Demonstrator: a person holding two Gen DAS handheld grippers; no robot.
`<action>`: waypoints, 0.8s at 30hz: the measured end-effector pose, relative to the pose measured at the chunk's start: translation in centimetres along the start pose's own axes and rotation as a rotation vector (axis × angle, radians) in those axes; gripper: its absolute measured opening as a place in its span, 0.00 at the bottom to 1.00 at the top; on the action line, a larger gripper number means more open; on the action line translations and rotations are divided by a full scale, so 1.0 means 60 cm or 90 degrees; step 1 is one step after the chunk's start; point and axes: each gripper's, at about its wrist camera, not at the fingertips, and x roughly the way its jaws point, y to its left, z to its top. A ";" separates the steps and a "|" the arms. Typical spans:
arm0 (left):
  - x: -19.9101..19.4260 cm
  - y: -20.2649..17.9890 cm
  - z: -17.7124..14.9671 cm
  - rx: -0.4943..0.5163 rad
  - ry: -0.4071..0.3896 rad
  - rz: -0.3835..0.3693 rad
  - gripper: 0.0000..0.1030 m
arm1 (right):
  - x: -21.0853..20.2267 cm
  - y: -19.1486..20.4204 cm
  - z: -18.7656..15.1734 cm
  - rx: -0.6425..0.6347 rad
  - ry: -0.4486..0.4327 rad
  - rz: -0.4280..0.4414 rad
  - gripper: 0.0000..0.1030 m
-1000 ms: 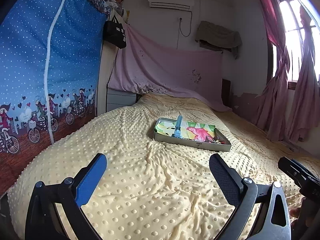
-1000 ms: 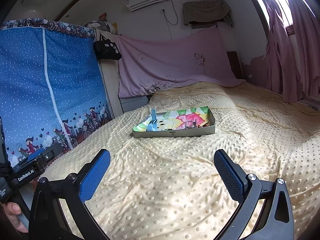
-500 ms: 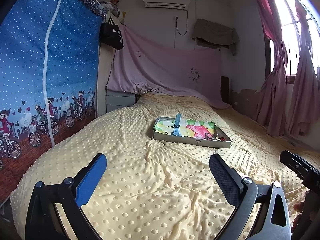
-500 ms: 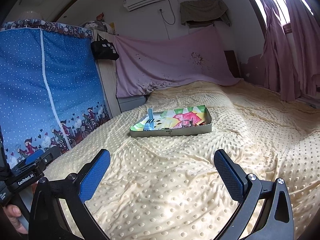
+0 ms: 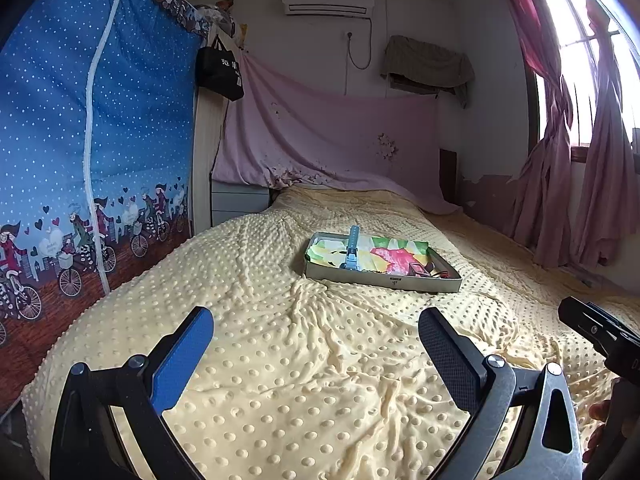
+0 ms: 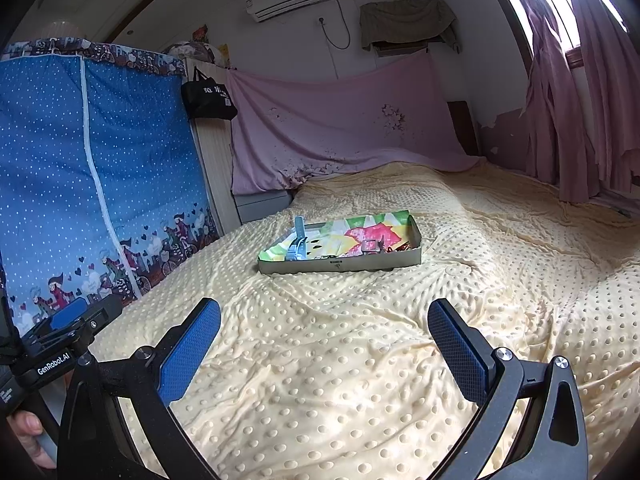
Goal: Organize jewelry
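Note:
A shallow grey tray [image 5: 382,281] [image 6: 340,267] with a colourful lining lies on the yellow dotted bedspread, well ahead of both grippers. A light blue watch [image 5: 352,254] [image 6: 298,242] lies at its left side. Small reddish and metallic jewelry pieces [image 5: 424,270] [image 6: 374,247] sit at its right end, too small to tell apart. My left gripper [image 5: 316,338] hangs open over the bedspread with nothing between its fingers. My right gripper [image 6: 324,330] is open and empty too. Each gripper shows at the edge of the other's view, with the holder's fingers on its handle.
The yellow bedspread [image 5: 280,360] covers the whole bed. A blue fabric wardrobe [image 5: 92,140] with a black bag [image 5: 220,68] hung beside it stands along the left. A pink sheet [image 5: 332,140] drapes the headboard wall. Pink curtains [image 5: 580,180] hang at the right.
Both cameras have tilted slightly, so the tray sits a little differently in each view. Both grippers stay open and far from the tray.

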 end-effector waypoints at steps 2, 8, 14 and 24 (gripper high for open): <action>0.001 0.000 0.000 0.000 0.001 -0.003 1.00 | 0.001 0.001 -0.001 -0.001 0.002 0.002 0.99; 0.001 -0.001 0.001 0.003 -0.001 -0.003 1.00 | 0.002 0.003 -0.005 -0.004 0.008 0.001 0.99; 0.002 -0.001 -0.002 0.003 0.001 -0.001 1.00 | 0.005 0.007 -0.007 -0.016 0.013 -0.004 0.99; 0.001 0.002 -0.003 0.001 -0.001 0.000 1.00 | 0.005 0.008 -0.005 -0.014 0.013 -0.001 0.99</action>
